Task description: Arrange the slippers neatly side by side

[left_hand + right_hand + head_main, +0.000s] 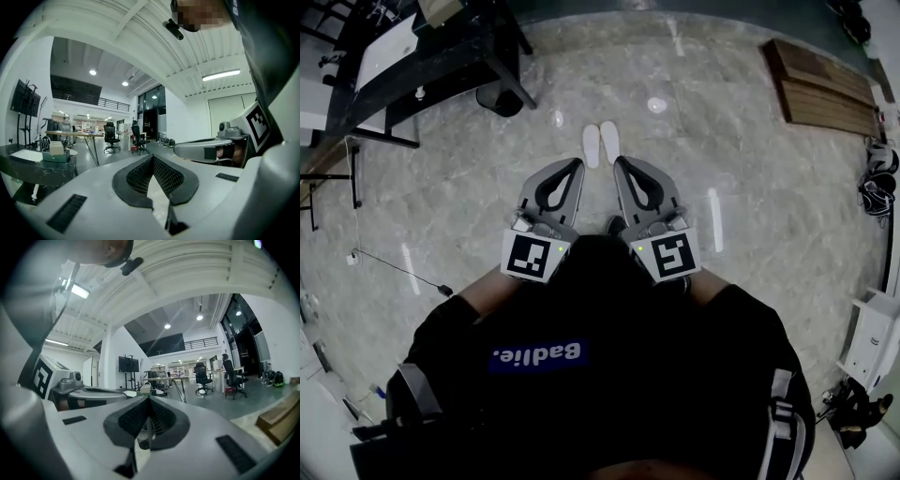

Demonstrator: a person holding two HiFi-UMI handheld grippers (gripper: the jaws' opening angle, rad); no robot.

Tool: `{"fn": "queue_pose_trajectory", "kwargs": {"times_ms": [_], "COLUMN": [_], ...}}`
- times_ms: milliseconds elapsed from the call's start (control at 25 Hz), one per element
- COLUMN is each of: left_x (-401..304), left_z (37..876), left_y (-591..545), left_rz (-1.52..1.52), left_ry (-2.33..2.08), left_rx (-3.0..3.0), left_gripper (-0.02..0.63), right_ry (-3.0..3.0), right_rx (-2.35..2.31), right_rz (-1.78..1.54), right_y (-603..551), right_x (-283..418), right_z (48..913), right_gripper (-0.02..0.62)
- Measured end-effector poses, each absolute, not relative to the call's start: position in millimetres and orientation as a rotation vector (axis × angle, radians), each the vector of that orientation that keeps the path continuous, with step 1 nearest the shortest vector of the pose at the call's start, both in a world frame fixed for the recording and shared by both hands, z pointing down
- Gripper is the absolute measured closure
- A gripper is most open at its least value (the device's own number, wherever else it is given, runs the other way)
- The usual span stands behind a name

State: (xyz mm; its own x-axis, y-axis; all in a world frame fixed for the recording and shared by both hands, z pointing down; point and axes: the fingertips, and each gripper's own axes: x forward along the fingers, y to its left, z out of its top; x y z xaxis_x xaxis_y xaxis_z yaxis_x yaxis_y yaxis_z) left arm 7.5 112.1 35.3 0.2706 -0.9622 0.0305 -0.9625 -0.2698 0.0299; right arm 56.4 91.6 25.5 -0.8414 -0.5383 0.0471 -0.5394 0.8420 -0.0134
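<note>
Black shirt [609, 375] fills the bottom of the head view, with both tools held in close to it, side by side and pointing level.

Left gripper [578, 166]: jaws pinched together at the tips, nothing in them. Its own view confirms this: the pads meet and there is only open office beyond.

Right gripper [619, 162]: same. The jaws are closed tip to tip and empty in its own view.

Slippers [592, 148]: a white pair on the stone floor [722, 141], just ahead of the two tips and roughly on the line between them. They lie parallel, inner edges near touching, ends about level. Neither tool touches them. Neither gripper view shows them, since both cameras look out level over the floor.

My read: the pair already looks arranged. Closed, empty jaws parked near the body fit a hands-off pose that keeps the tools clear so nothing gets nudged.

Off-task: wooden boards [820, 89] lie ahead and to the right of the right tool. A dark table [422, 56] and a black bin [499, 97] sit ahead-left of the left tool. All are well apart from the pair.
</note>
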Motion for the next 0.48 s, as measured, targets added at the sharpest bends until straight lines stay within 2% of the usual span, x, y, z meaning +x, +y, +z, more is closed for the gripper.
{"fn": "queue_pose_trajectory", "kwargs": {"times_ms": [480], "left_x": [14], "left_z": [28], "left_y": [126], "left_rz": [0.025], "left_ry": [-1.813], "left_rx": [2.576], "left_gripper": [0.606], "right_ry": [-2.955], "right_rx": [0.965], "right_rz": [-0.002], "right_y": [107], "right_x": [51], "right_z": [20], "right_gripper": [0.597]}}
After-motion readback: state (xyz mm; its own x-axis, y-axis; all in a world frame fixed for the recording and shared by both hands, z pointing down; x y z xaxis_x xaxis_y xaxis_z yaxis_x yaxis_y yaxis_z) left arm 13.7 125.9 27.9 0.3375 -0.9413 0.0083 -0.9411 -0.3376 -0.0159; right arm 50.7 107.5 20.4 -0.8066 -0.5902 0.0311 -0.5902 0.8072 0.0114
